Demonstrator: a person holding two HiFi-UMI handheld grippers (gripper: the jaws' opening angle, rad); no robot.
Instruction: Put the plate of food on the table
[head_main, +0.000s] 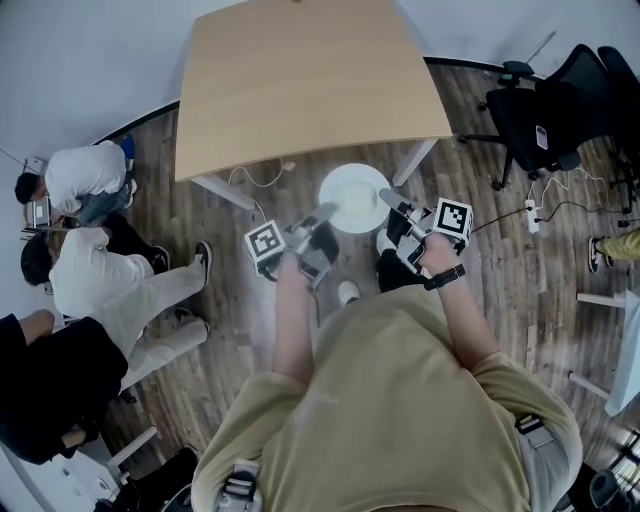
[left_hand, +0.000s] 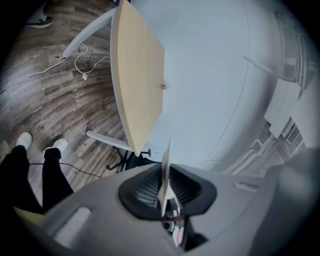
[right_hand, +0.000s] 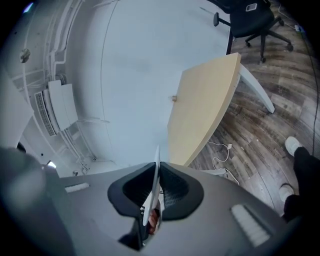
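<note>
A round white plate (head_main: 355, 197) hangs in the air between my two grippers, just short of the near edge of a light wooden table (head_main: 300, 80). My left gripper (head_main: 325, 212) is shut on the plate's left rim, and my right gripper (head_main: 388, 198) is shut on its right rim. In the left gripper view the plate (left_hand: 165, 177) shows edge-on, pinched between the dark pads. The right gripper view shows the plate (right_hand: 153, 187) the same way, with the table (right_hand: 205, 107) ahead. A bit of reddish food shows low behind each rim.
White table legs (head_main: 215, 187) and a cable lie on the wood floor under the table's near edge. Black office chairs (head_main: 550, 110) stand at the right. Several people (head_main: 100, 270) sit on the floor at the left. A small object (left_hand: 163, 86) rests on the tabletop's far part.
</note>
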